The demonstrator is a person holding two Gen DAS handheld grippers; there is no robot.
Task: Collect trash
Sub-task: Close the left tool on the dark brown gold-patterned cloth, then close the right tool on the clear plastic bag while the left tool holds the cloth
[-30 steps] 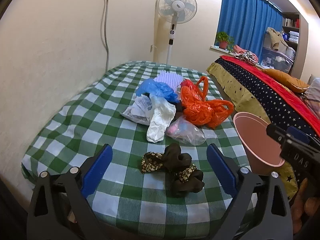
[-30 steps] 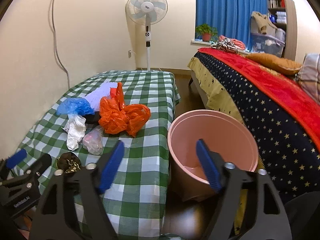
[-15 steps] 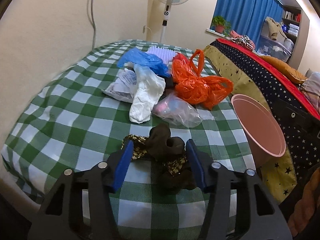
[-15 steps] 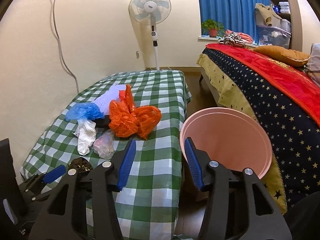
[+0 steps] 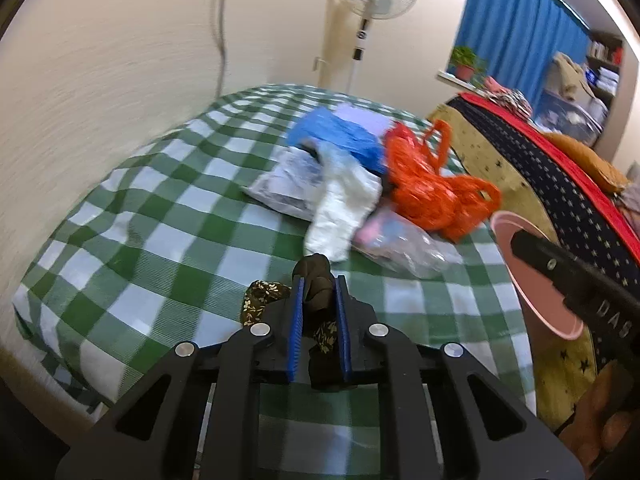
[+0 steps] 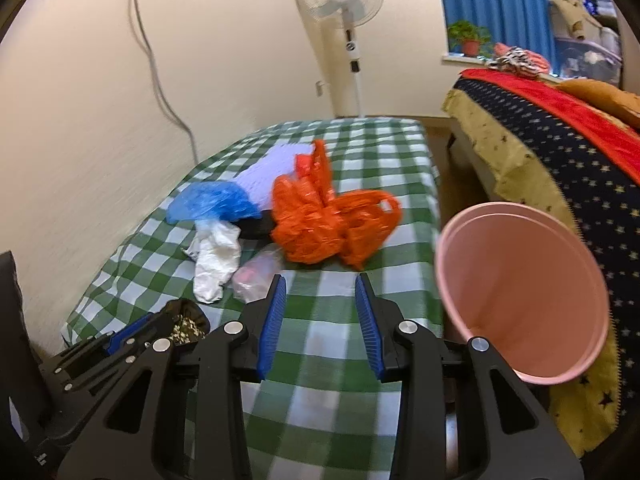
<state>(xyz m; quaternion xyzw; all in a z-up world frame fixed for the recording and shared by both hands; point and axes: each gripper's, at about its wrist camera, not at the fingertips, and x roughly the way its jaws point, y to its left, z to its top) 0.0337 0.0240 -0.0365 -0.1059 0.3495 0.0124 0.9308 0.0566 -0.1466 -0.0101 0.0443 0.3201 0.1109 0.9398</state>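
While the left gripper (image 5: 319, 280) pinches the brown wrapper (image 5: 316, 284) between its blue pads at the near edge of the checked table (image 5: 160, 220), the right gripper (image 6: 320, 284) hangs over the table with fingers spread, holding nothing. Pink bin (image 6: 520, 292) stands just right of the table. Orange bag (image 6: 324, 228), blue bag (image 6: 208, 200), white bag (image 6: 216, 260) lie mid-table, touching.

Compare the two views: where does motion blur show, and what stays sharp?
Left wrist view: wall and plastic bags smear; the left hand-held gripper, shut on the brown wrapper, stays crisp. Right wrist view: milder blur on the orange bag; right hand-held gripper sharp.
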